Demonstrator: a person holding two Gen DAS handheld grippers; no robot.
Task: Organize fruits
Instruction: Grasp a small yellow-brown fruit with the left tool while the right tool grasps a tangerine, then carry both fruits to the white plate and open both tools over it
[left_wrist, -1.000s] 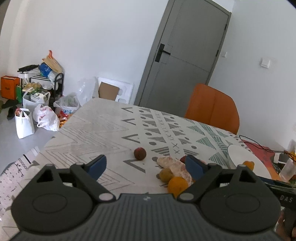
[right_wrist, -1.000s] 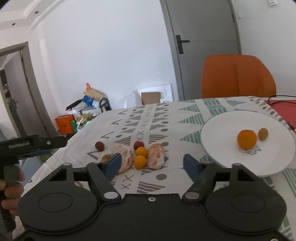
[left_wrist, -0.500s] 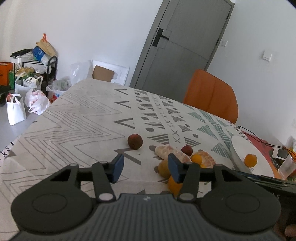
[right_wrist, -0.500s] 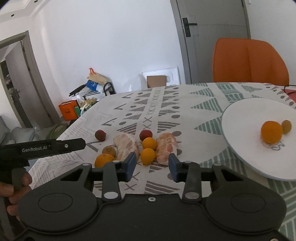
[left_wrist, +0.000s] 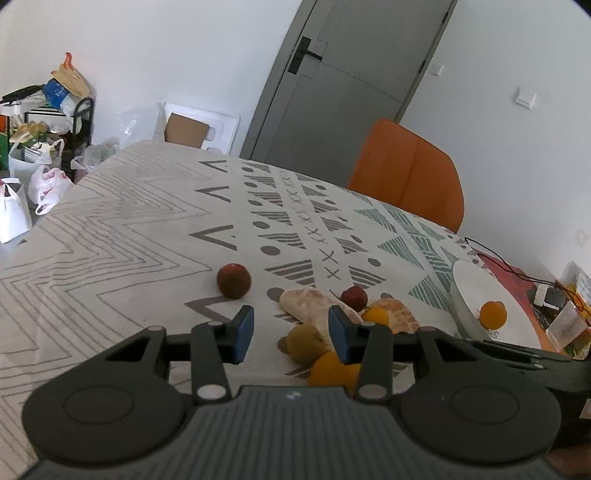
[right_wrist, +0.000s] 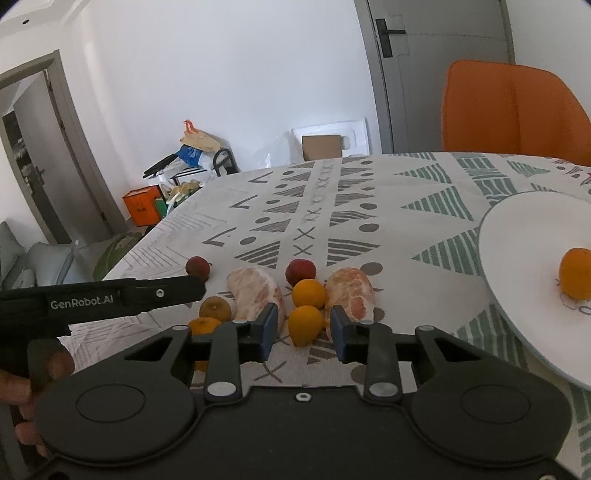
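On the table (right_wrist: 388, 192), which wears a cloth patterned with grey and green triangles, a cluster of fruit lies loose near the front edge. Seen from the right wrist, two peeled citrus halves (right_wrist: 256, 291) flank a red fruit (right_wrist: 300, 270) and two small orange fruits (right_wrist: 308, 293), with a brownish fruit (right_wrist: 215, 308) and another orange one (right_wrist: 202, 326) to the left, and a second red fruit (right_wrist: 197, 266) farther left, apart from the rest. To the right, a white plate (right_wrist: 517, 236) carries one orange (right_wrist: 576, 273).

The right gripper (right_wrist: 303, 330) hovers just short of the cluster; its jaws are closing, and the nearer small orange fruit shows in the gap between them, though the pads do not press on it.

The left gripper (left_wrist: 291, 334) points at the same cluster from the other side. Its jaws are also closing, with bare cloth and the edge of the brownish fruit (left_wrist: 306, 343) visible between them; nothing is pinched. A person's hand (right_wrist: 22, 391) holds its handle at the left edge of the right wrist view. An orange chair (left_wrist: 406, 173) stands behind the table.
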